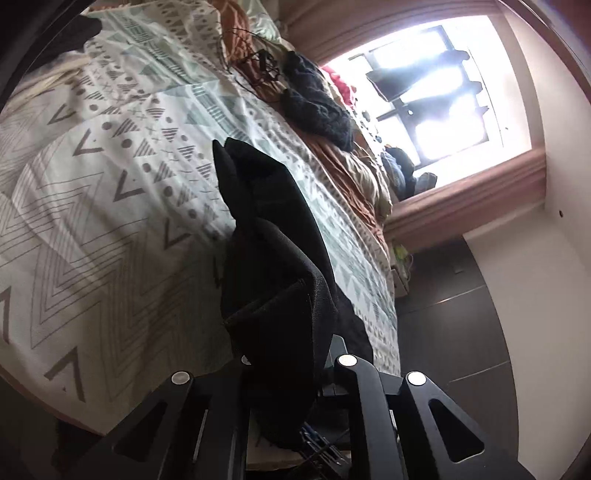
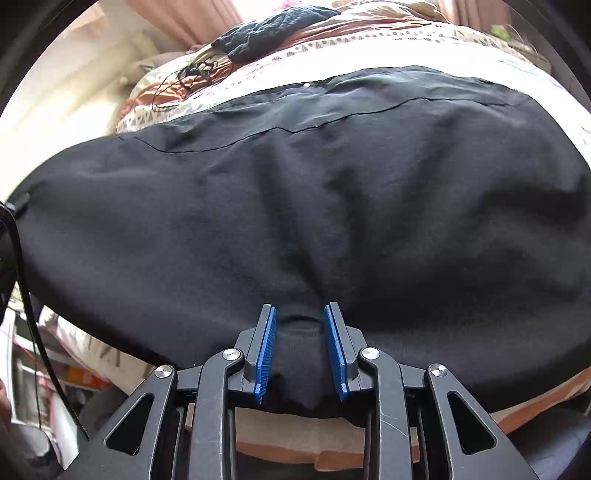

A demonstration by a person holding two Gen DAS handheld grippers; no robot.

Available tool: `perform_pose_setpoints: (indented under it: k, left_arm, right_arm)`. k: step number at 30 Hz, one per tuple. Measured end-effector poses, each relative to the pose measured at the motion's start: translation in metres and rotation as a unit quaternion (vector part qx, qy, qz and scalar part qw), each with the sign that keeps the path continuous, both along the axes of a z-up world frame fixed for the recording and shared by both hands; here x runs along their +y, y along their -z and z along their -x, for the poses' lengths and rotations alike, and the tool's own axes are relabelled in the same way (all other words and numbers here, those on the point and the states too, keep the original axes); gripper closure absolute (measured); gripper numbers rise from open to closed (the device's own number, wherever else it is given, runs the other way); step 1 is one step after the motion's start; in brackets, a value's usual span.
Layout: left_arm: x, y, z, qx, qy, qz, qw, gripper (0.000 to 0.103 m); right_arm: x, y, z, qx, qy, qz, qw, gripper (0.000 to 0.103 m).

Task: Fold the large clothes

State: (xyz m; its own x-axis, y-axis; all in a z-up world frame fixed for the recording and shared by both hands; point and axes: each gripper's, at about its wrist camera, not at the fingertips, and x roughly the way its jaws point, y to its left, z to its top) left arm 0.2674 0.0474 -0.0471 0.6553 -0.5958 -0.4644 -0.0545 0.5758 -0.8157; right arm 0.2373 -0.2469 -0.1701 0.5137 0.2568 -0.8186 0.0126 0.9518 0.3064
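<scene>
A large black garment (image 2: 295, 192) lies spread over the patterned bedspread (image 2: 369, 51). My right gripper (image 2: 300, 314) is at its near edge, the blue pads (image 2: 264, 354) standing apart with a bunch of black cloth between them. In the left wrist view, a fold of the same black garment (image 1: 273, 258) rises up from my left gripper (image 1: 291, 354), which is shut on it; the cloth hides the fingertips. The view is tilted over the bedspread (image 1: 92, 184).
A dark knitted garment (image 1: 317, 107), also in the right wrist view (image 2: 273, 29), and tangled black cords (image 2: 195, 74) lie on an orange-brown blanket (image 1: 351, 170) at the far side of the bed. A bright window (image 1: 436, 92) and dark floor (image 1: 450, 325) lie beyond.
</scene>
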Motion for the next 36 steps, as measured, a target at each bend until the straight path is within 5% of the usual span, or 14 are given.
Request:
perform_pose_setpoints:
  k: [9,18,28,36]
  left_arm:
    - [-0.059,-0.046,-0.012,-0.035,0.056,-0.024,0.9975,0.093]
    - [-0.123,-0.061,-0.019,-0.046,0.105,-0.046,0.9923,0.093]
    - [-0.198,-0.053,-0.026,-0.036,0.171,-0.067,0.9823,0.093]
    - [-0.269,-0.018,-0.029,0.000,0.238,-0.088,0.9673,0.091]
  right_arm:
    - [-0.031,-0.017,0.011,0.019,-0.006,-0.079,0.997,0.075]
    - [-0.119,-0.082,0.051,-0.063,0.069,-0.111,0.989,0.066]
    - [-0.215,-0.095,0.103,-0.092,0.170,-0.127,0.973,0.066]
    - [-0.256,-0.080,0.128,-0.079,0.201,-0.135,0.967,0.066]
